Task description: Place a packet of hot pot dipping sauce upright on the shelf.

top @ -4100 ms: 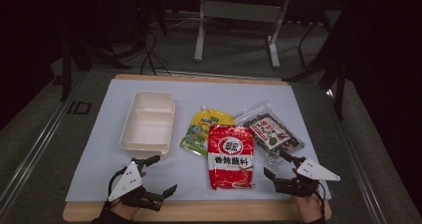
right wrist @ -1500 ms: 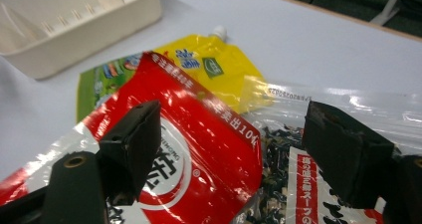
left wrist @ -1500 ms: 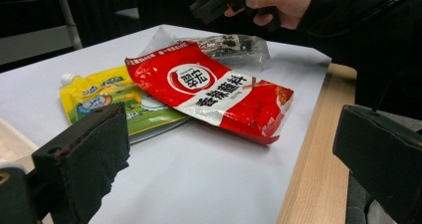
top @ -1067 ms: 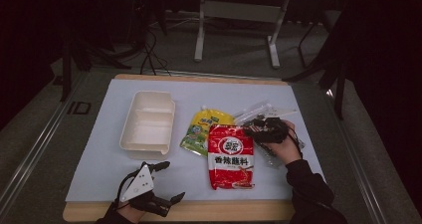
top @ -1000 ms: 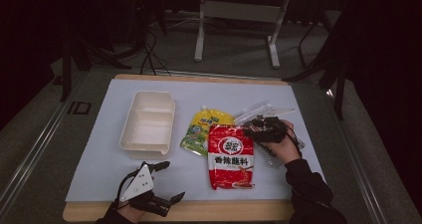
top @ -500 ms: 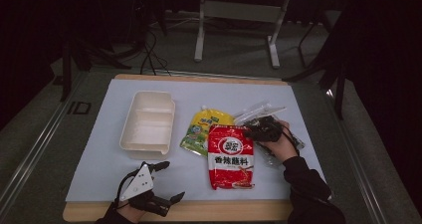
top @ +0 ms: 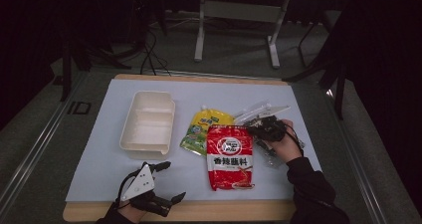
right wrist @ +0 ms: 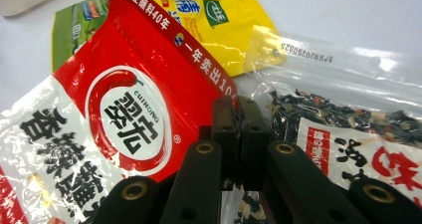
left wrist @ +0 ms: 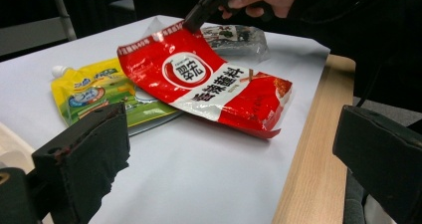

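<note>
1. The red sauce packet (right wrist: 114, 119) carries the brand "CUIHONG" under large white Chinese characters, and "40" within a line of Chinese text along its top edge.
2. The clear packet of dried food (right wrist: 348, 109) has a code printed upside down on its top seal; the digits "2025" can be read.
3. The floor marking (top: 79, 107) beside the table reads "ID".

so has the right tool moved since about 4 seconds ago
Yes. The right tool went forward from the table's near edge to the red packet's top right corner, beside the clear packet.
</note>
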Motion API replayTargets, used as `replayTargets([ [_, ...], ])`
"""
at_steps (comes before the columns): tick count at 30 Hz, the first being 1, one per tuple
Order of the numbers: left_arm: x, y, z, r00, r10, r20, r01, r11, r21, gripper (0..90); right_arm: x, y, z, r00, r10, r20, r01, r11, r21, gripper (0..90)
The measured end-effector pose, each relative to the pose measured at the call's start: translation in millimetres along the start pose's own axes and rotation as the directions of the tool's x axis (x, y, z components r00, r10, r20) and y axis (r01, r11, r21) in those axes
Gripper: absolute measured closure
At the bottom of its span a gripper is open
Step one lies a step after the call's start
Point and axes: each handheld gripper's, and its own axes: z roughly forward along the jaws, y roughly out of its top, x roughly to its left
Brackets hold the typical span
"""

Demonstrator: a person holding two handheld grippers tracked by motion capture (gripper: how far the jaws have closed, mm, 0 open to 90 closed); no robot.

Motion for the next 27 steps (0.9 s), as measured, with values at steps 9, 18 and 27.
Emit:
replayTargets([
  [9,-2.5,14.5,2.1,0.9988,-0.042,-0.027,0.042,0.9991,0.002,2.9,21.2,9.6,-32.2,0.9979,-0.064,0.005,0.065,0.996,-0.063,89.1],
  [18,-8.3,37.9,16.0,0.9994,-0.035,0.002,0.035,0.9971,0.068,2.8,52.1,19.6,-73.6,0.9888,-0.148,0.012,0.149,0.977,-0.152,89.2],
  [27,-1.1,63.4,37.8,0.9992,-0.037,0.012,0.036,0.9938,0.105,5.3,80.6,19.2,-104.0,0.9754,-0.220,0.001,0.216,0.954,-0.209,89.2],
])
